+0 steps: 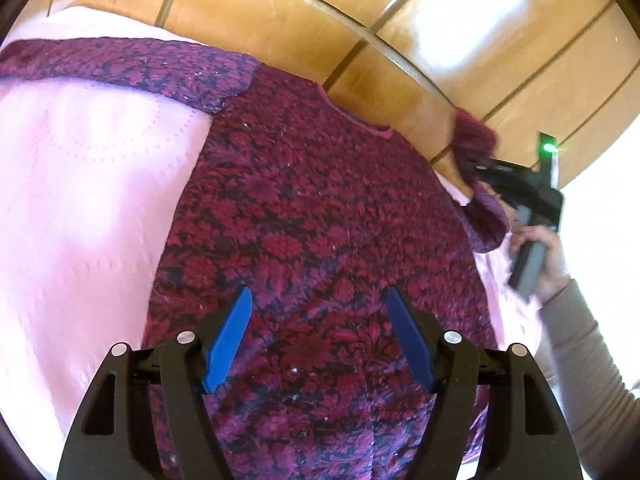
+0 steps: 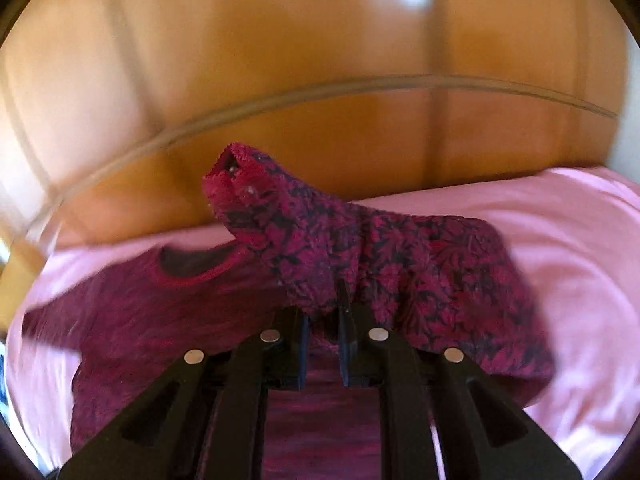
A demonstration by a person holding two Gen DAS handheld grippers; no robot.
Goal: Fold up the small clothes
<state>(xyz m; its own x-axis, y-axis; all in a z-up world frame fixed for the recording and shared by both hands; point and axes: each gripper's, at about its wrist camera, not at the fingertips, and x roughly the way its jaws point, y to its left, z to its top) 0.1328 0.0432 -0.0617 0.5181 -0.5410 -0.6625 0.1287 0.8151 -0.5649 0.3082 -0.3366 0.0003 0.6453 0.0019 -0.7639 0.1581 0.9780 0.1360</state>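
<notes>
sweater (image 1: 320, 208) flat on sheet (image 1: 88, 184) | headboard (image 1: 280, 12) behind | one sleeve (image 2: 304, 232) lifted over body

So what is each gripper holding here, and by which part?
The right gripper pinches the sweater by its sleeve, near the cuff. The left gripper is open, holding nothing.

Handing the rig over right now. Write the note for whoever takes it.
Left claw: open, empty, above the sweater's body.
Right claw: shut on the sleeve, lifted off the pink sheet.
Sweater lies face up on the sheet, neckline toward the wooden headboard; other sleeve spread out.
Done: one sleeve picked up.
Left: lay it across the body, fold the other sleeve, fold the body.
</notes>
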